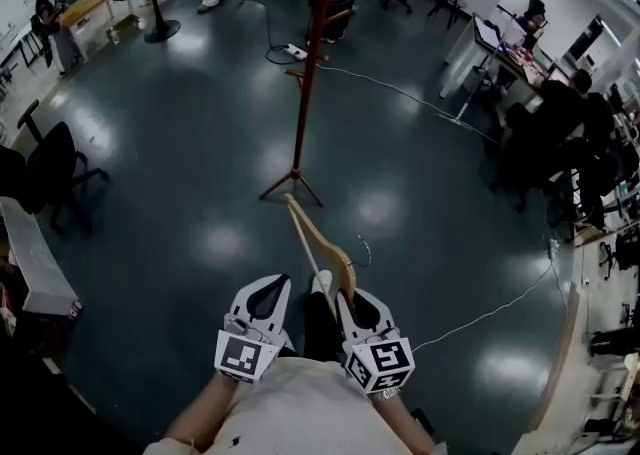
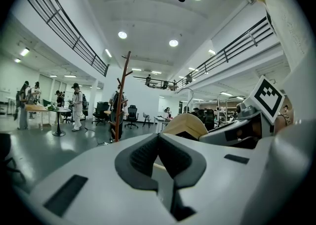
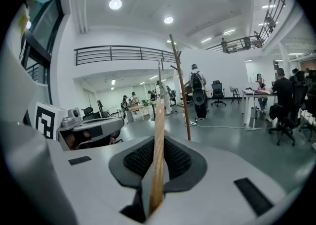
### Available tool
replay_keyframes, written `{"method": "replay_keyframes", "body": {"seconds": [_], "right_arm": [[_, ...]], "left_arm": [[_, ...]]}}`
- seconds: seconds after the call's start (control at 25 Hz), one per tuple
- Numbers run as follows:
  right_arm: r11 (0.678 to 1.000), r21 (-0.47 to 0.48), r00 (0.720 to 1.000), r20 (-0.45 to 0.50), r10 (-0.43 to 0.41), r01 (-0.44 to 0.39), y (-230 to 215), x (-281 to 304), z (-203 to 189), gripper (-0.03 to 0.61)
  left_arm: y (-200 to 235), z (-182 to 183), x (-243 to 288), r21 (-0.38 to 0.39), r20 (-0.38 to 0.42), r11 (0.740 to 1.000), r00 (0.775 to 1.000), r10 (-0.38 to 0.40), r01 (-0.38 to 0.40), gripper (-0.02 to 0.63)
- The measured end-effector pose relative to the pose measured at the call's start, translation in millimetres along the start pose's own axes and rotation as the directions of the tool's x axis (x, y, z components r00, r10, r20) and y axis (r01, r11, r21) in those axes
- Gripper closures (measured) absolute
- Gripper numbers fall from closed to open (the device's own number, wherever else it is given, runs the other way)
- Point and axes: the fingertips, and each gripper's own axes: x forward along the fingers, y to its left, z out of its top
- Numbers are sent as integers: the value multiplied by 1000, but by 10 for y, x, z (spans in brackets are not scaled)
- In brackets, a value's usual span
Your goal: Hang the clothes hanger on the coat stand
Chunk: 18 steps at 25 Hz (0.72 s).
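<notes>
The right tool (image 1: 345,295) is clenched on the wooden clothes hanger (image 1: 318,243), its two dark pads pressed against the flat sides of one wooden arm. In the right gripper view the wood (image 3: 158,150) stands edge-on, coming up out of the slot between the jaws and running on past their tips. In the head view the hanger reaches forward from that tool and leans a little to its left. The metal hook (image 1: 363,247) curls out on the hanger's right side, ahead of the tool's tips.

The left tool (image 1: 268,293) is held just beside the right one, on its left. Its jaws are drawn together and I see nothing gripped between them. From the left gripper view the hanger's pale curved shoulder (image 2: 186,123) shows to the right of this tool (image 2: 158,137), above the body of the right tool, apart from the left jaws.

The coat stand (image 1: 308,73) is upright on the dark glossy floor (image 1: 180,153), straight ahead of both tools. The hanger's far end points towards its splayed feet and is clear of them. No part of the hanger touches the stand.
</notes>
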Motion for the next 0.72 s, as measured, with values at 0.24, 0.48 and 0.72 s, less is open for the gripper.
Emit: {"method": "replay_keyframes", "body": {"seconds": [0.24, 0.48, 0.72], "right_arm": [[997, -17, 997, -20, 77, -78, 105, 410, 53, 509], [990, -21, 989, -50, 140, -141, 82, 891, 113, 509], [984, -10, 981, -91, 174, -175, -186, 1322, 271, 509]], "left_arm": [[370, 125, 50, -16, 74, 996, 993, 93, -92, 601], [713, 4, 218, -16, 9, 988, 989, 151, -151, 601], [1004, 53, 649, -41, 6, 980, 981, 194, -194, 601]]}}
